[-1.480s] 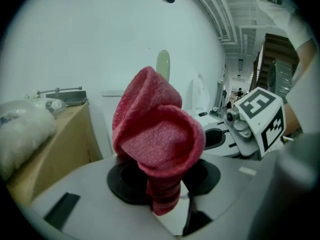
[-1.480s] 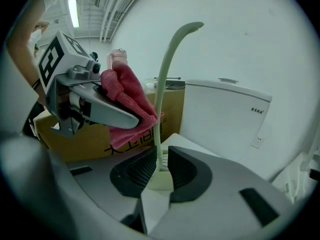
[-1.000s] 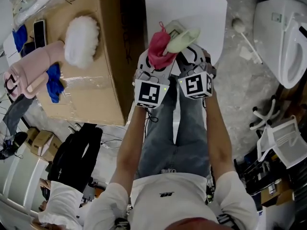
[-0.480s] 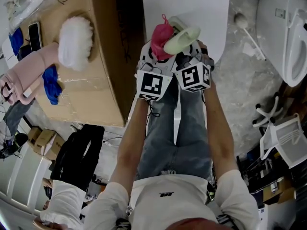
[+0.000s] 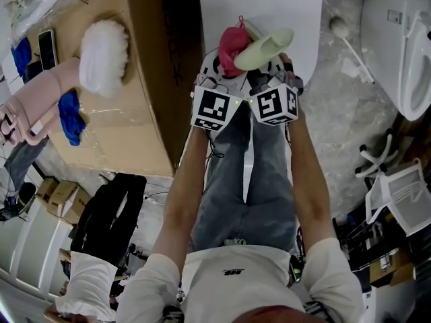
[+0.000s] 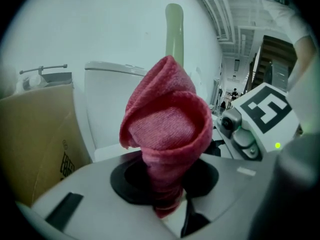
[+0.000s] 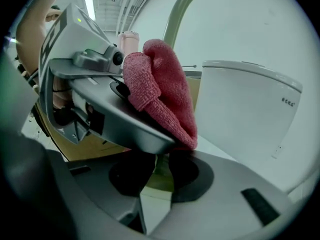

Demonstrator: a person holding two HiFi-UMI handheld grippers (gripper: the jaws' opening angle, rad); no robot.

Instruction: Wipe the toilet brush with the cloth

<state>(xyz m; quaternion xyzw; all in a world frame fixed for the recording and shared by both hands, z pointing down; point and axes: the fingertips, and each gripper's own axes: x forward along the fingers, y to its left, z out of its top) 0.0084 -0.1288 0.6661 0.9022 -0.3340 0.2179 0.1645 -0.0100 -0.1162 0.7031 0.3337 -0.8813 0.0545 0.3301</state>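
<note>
The person holds both grippers close together over the lap, in front of a white ceramic toilet [image 5: 266, 2] with its lid down. The left gripper [image 5: 225, 73] has its jaws pressed together on the lower end of a red terry cloth [image 5: 231, 46]. In the left gripper view the cloth [image 6: 165, 129] stands up from between the jaws, folded like a loose cone.

The right gripper [image 5: 262, 73] carries a pale green plastic toilet brush [image 5: 266, 48]. In the right gripper view its jaws are closing, and the green handle sits between the two dark pads, pinched there. The brush points away from the person and a little to the right, above the toilet lid. The cloth is just beside the brush on its left side. From the head view they seem to touch, but I cannot tell it surely.

To the left of the person stands a large brown cardboard box [image 5: 145, 106]. On top of it lie a white fluffy duster [image 5: 102, 58] and a blue crumpled rag [image 5: 69, 116]. On the grey concrete floor [image 5: 337, 113], at the right, lies a white stick with a round head [image 5: 343, 40], and near it stands a second white toilet [image 5: 404, 52]
</note>
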